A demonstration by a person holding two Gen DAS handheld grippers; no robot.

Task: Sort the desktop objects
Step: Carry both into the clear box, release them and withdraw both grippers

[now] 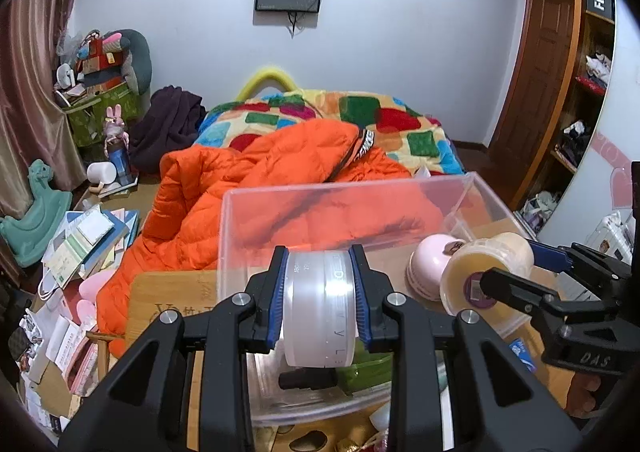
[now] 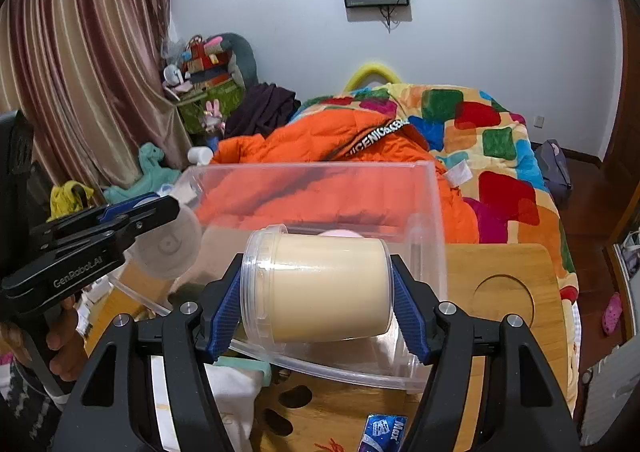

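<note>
My left gripper [image 1: 320,292] is shut on a frosted white round jar [image 1: 320,312], held on its side over the clear plastic bin [image 1: 340,191]. My right gripper [image 2: 320,300] is shut on a cream-filled clear tub [image 2: 324,288], also held over the bin [image 2: 320,175]. In the left wrist view the tub [image 1: 480,272] and the right gripper [image 1: 516,268] show at the right. In the right wrist view the left gripper [image 2: 160,228] and its jar [image 2: 168,248] show at the left. A pink round object [image 1: 430,266] lies in the bin, with a green item [image 1: 368,368] and a black item [image 1: 308,378].
The bin stands on a bamboo tray table [image 2: 508,292] with a round cup recess. A blue packet [image 2: 384,432] lies at its near edge. Behind is a bed with an orange jacket [image 1: 248,187] and a colourful blanket [image 2: 492,139]. Books and papers [image 1: 80,244] clutter the left.
</note>
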